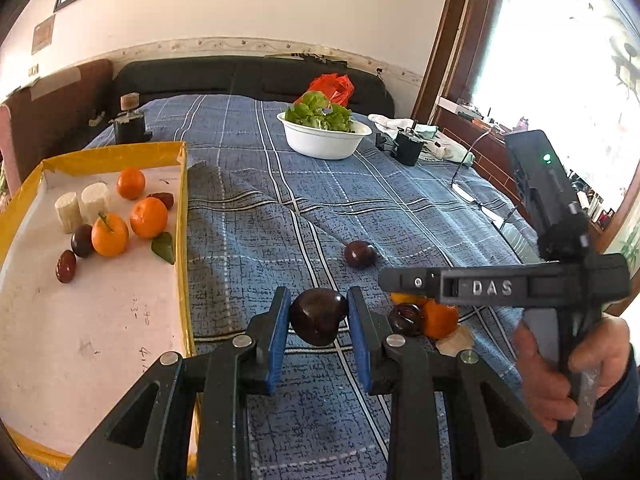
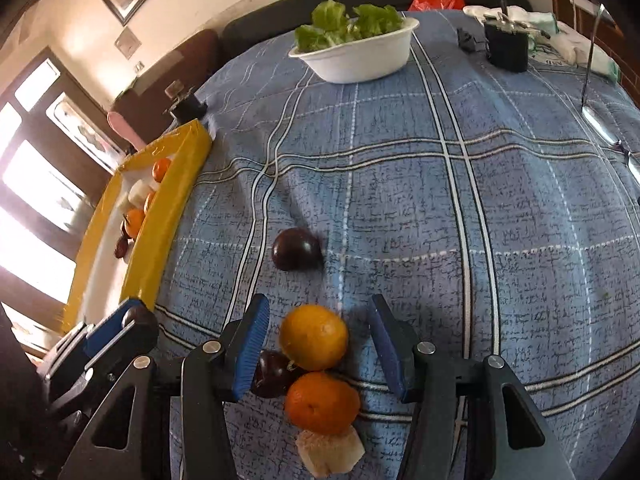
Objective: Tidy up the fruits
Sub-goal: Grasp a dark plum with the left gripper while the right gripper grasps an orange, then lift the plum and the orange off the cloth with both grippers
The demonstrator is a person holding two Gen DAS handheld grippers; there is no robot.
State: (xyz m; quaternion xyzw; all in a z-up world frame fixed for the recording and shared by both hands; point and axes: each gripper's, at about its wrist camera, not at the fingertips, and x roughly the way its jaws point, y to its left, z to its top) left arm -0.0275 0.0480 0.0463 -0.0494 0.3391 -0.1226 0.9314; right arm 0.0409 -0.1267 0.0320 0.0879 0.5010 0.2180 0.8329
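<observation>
My left gripper [image 1: 318, 312] is shut on a dark purple fruit [image 1: 318, 316], held above the blue checked bedcover just right of the yellow-rimmed tray [image 1: 182, 208]. The tray holds several oranges, dark fruits, two pale cylinders and a leaf. In the right wrist view my right gripper [image 2: 319, 304] stands open around a yellow-orange fruit [image 2: 314, 338], with gaps on both sides. Behind that fruit lie an orange [image 2: 322, 402], a dark fruit [image 2: 272, 374] and a pale chunk [image 2: 330, 450]. Another dark fruit [image 2: 298, 250] lies alone farther out on the cover.
A white bowl of greens [image 1: 324, 142] stands mid-bed, with a black cup [image 1: 408, 146] and white cloth to its right and a red bag [image 1: 334, 86] behind. A dark jar [image 1: 128, 124] stands past the tray. A hand [image 1: 552, 364] holds the right gripper's handle.
</observation>
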